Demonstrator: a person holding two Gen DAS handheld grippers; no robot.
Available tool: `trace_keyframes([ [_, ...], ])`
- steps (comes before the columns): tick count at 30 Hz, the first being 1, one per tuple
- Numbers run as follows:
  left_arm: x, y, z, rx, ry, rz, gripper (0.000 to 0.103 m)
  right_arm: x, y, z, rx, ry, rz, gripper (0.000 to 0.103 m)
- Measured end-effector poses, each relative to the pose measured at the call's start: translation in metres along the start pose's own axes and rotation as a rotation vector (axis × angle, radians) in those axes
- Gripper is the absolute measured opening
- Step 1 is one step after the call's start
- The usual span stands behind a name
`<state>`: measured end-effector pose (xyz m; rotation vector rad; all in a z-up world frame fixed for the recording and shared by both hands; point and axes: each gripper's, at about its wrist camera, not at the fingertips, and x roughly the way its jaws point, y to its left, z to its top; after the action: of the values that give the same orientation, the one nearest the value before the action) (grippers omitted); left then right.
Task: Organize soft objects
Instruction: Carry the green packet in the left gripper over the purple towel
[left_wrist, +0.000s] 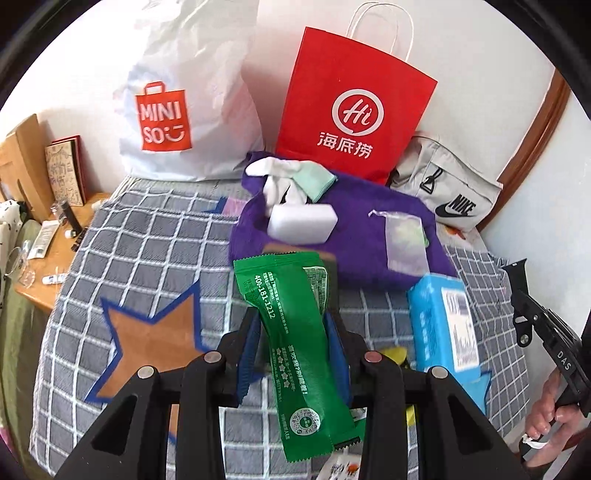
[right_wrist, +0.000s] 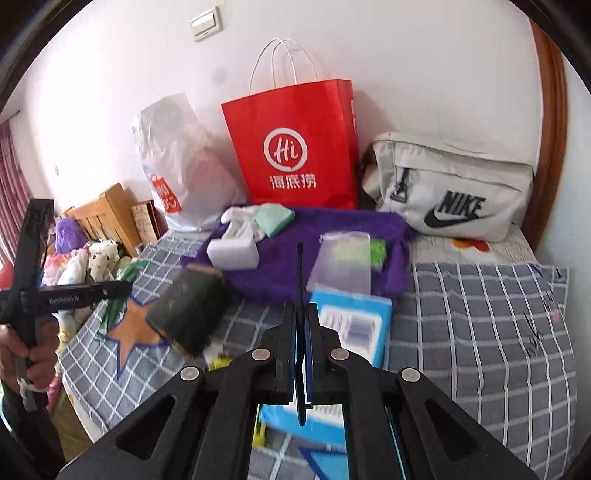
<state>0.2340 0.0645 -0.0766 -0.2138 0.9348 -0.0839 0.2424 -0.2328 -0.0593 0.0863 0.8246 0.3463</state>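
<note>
Two grippers over the bed (left_wrist: 147, 236), left gripper (left_wrist: 291, 332) squeezing a green packet (left_wrist: 291, 343), right gripper (right_wrist: 301, 321) closed tight on a thin dark strip (right_wrist: 300, 273), purple towel (left_wrist: 362, 236) just past both.

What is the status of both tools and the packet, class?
Left tool shut on green packet, lifted above checked bedspread. Right tool shut on a thin dark strip. Purple towel ahead, already loaded; nothing blocking.

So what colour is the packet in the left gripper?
Green with white print, clearest in the left wrist view.
</note>
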Motion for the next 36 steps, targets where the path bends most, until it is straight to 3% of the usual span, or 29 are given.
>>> trace_keyframes([
  [4, 0.011, -0.003, 0.018, -0.008, 0.001, -0.017, 0.034, 0.018, 0.004, 0.023, -0.04, -0.014, -0.062, 0.004],
  [7, 0.02, -0.006, 0.032, -0.002, 0.0, -0.016, 0.034, 0.033, 0.003, 0.037, -0.032, -0.009, -0.024, 0.004],
  [21, 0.046, -0.004, 0.083, -0.021, -0.026, -0.014, 0.034, 0.088, -0.009, 0.101, -0.016, -0.029, -0.002, 0.004],
  [27, 0.072, -0.007, 0.087, -0.034, 0.007, -0.047, 0.034, 0.116, -0.018, 0.099, 0.043, 0.001, 0.055, 0.004],
  [36, 0.104, -0.001, 0.124, -0.108, 0.013, -0.08, 0.034, 0.144, -0.024, 0.091, 0.028, 0.08, 0.071, 0.004],
])
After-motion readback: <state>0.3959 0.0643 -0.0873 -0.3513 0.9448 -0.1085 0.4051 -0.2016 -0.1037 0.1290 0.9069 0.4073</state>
